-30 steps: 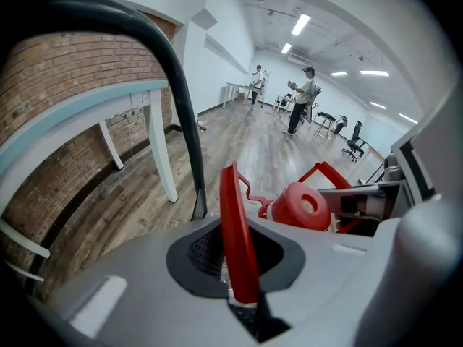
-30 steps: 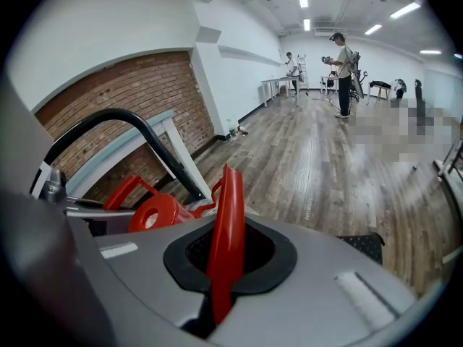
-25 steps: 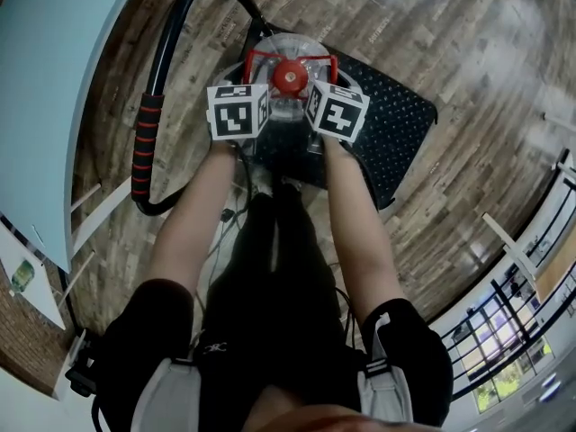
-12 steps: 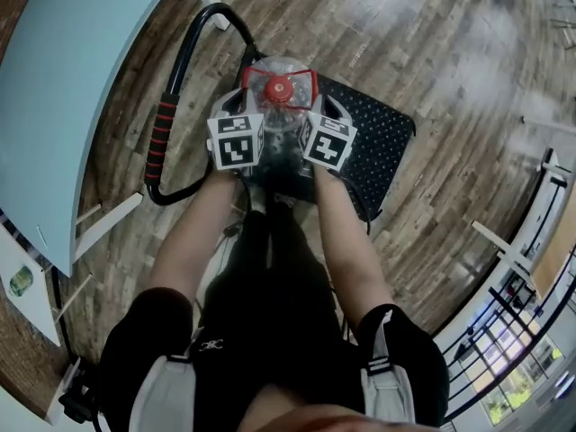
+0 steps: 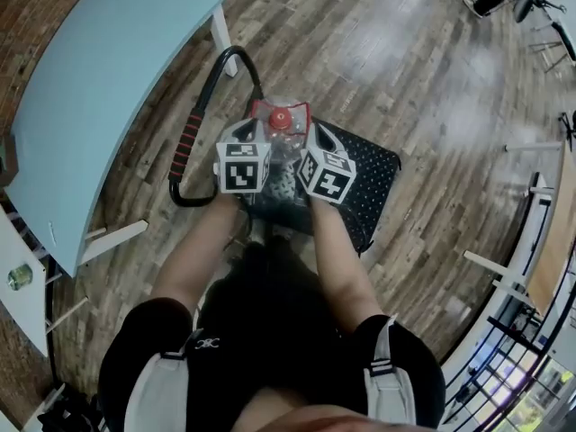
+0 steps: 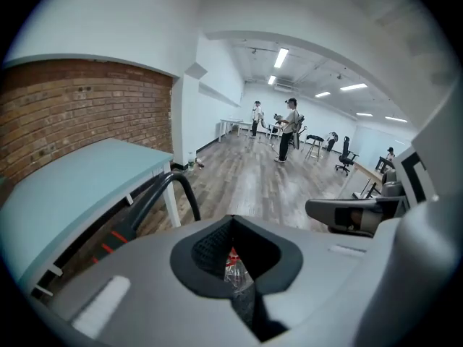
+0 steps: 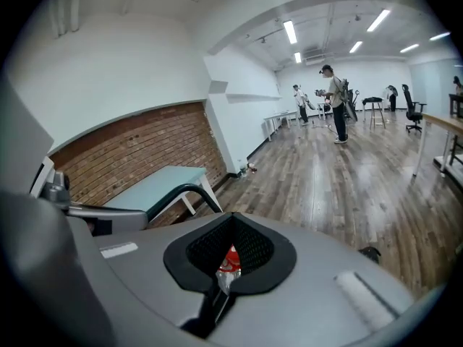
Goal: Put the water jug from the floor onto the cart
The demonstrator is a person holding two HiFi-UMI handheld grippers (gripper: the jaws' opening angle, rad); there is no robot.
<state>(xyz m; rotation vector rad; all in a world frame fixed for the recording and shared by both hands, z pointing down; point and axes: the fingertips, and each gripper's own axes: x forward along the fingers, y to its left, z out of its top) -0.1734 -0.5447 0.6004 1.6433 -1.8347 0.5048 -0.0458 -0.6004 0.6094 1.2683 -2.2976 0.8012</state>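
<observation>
My left gripper (image 5: 246,133) has its jaws pressed together. In the left gripper view only the notch between them is clear, and through it I see a scrap of red and clear plastic from the water jug (image 5: 281,119) against black mesh. My right gripper (image 5: 318,139) is the same: jaws closed on each other, with a bit of red cap and clear plastic showing through the notch. I cannot make out either pair pinching anything. In the head view the two grippers hang side by side over the jug, one at each flank with the marker cubes facing up, and I cannot tell whether they touch it. The jug stands upright on the black studded deck of the cart (image 5: 373,174), at the end next to the handle (image 5: 186,142), which is a black loop with a red grip. The cart sits on the wooden floor (image 5: 432,97) just off the long edge of the light blue desk (image 5: 99,88). The handle is the part nearest that edge, near the white leg (image 5: 219,34) under the desk's far corner. A brick wall (image 6: 65,114) runs behind the desk, and people (image 6: 289,125) stand well away down the room.
</observation>
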